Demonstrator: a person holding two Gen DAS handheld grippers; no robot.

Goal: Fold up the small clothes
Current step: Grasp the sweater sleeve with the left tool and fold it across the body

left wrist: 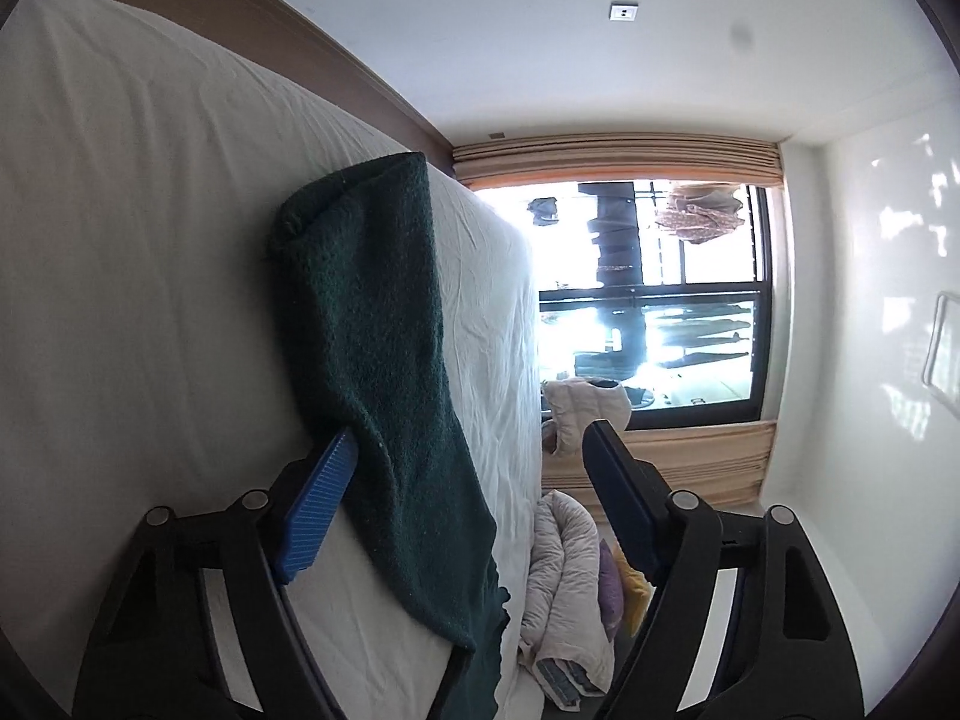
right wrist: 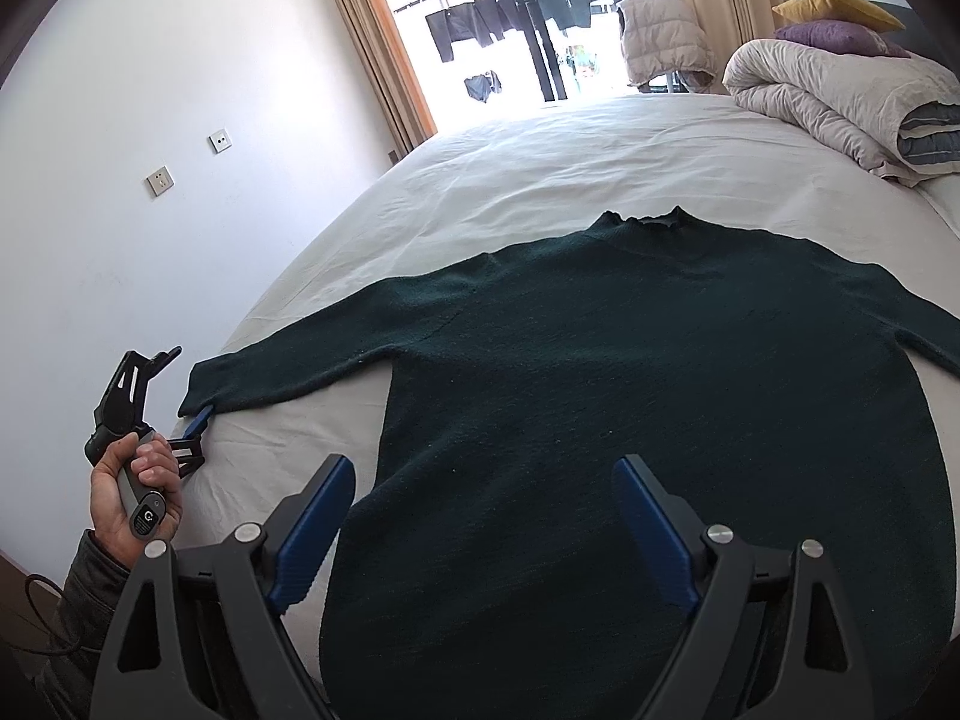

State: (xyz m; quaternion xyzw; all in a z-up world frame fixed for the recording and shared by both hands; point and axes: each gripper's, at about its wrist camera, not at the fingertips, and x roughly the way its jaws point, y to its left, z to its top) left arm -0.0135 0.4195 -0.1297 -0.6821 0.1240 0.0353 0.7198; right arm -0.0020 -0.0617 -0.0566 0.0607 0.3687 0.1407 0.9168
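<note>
A dark green knit sweater (right wrist: 630, 372) lies flat on the white bed (right wrist: 540, 168), collar toward the window and sleeves spread. My right gripper (right wrist: 480, 474) is open and hovers above the sweater's lower body, left of its middle. My left gripper (right wrist: 183, 396) is at the cuff of the sweater's left sleeve, turned on its side and open. In the left wrist view the sleeve (left wrist: 372, 360) runs between the spread fingers of the left gripper (left wrist: 468, 438); one blue pad (left wrist: 318, 510) is against the sheet under the cuff.
A rolled grey-white duvet (right wrist: 840, 96) with purple and yellow pillows (right wrist: 840, 18) lies at the bed's far right corner. A puffer jacket (right wrist: 660, 36) hangs by the bright window (right wrist: 510, 18). A white wall with sockets (right wrist: 159, 181) runs along the bed's left side.
</note>
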